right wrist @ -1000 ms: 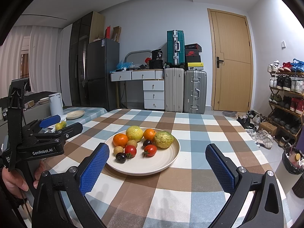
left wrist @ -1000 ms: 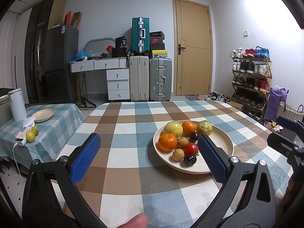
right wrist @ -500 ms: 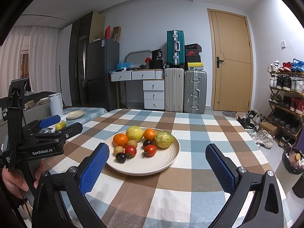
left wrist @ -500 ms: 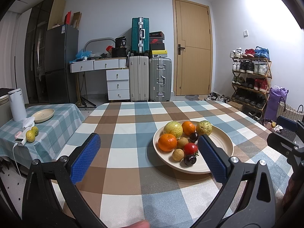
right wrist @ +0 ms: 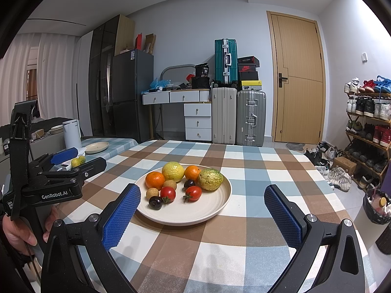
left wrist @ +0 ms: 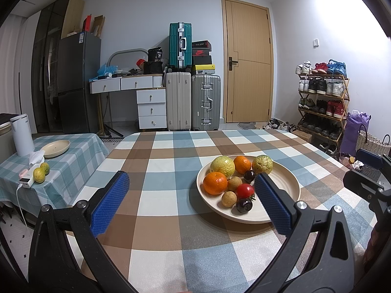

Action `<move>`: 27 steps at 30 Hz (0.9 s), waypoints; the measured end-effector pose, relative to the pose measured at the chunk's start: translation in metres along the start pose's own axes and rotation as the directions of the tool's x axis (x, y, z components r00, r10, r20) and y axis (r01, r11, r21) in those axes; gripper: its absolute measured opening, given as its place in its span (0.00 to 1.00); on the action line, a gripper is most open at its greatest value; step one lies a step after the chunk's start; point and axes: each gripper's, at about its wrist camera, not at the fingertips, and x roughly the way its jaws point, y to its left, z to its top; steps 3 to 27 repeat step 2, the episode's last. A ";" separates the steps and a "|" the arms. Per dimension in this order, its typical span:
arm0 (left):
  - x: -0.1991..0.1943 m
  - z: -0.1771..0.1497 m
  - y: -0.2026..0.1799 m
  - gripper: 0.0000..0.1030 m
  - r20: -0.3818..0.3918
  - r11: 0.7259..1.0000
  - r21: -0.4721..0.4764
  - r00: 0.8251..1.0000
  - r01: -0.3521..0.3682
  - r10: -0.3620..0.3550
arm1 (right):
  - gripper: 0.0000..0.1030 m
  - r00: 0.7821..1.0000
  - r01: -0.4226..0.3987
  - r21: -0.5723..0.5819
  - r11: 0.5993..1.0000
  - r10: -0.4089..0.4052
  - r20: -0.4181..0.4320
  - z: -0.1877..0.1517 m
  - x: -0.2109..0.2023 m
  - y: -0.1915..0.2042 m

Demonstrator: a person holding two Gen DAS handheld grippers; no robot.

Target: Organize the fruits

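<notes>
- Two small yellow-green fruits (left wrist: 39, 174) lie at the far left of the left wrist view, on a side table (left wrist: 73, 151) beside an empty plate (left wrist: 55, 148).
- Left tongs (left wrist: 190, 202) released, empty, above the checked table (left wrist: 158, 166) at lower centre.
- One cream plate (right wrist: 215, 210) at centre of the right wrist view holds ten fruits: two oranges (right wrist: 155, 180), two large yellow-green citrus (right wrist: 172, 171), two brown longans (right wrist: 169, 184), two tomatoes (right wrist: 168, 193), two dark plums (right wrist: 155, 202).
- Right tongs (right wrist: 202, 210) released, empty, straddling the plate's near rim.
</notes>
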 end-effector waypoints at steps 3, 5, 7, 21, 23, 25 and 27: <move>-0.001 0.000 0.000 0.99 0.000 1.000 0.000 1.000 0.000 0.000 | 1.00 1.000 0.000 0.000 1.000 0.000 0.000 0.000 0.000 0.000; -0.001 0.000 0.000 0.99 0.000 1.000 0.000 1.000 0.000 0.000 | 1.00 1.000 0.000 0.000 1.000 0.000 0.000 0.000 0.000 0.000; -0.001 0.000 0.000 0.99 0.000 1.000 0.000 1.000 0.000 0.000 | 1.00 1.000 0.000 0.000 1.000 0.000 0.000 0.000 0.000 0.000; -0.001 0.000 0.000 0.99 0.000 1.000 0.000 1.000 0.000 0.000 | 1.00 1.000 0.000 0.000 1.000 0.000 0.000 0.000 0.000 0.000; -0.001 0.000 0.000 0.99 0.000 1.000 0.000 1.000 0.000 0.000 | 1.00 1.000 0.000 0.000 1.000 0.000 0.000 0.000 0.000 0.000; -0.001 0.000 0.000 0.99 0.000 1.000 0.000 1.000 0.000 0.000 | 1.00 1.000 0.000 0.000 1.000 0.000 0.000 0.000 0.000 0.000; -0.001 0.000 0.000 0.99 0.000 1.000 0.000 1.000 0.000 0.000 | 1.00 1.000 0.000 0.000 1.000 0.000 0.000 0.000 0.000 0.000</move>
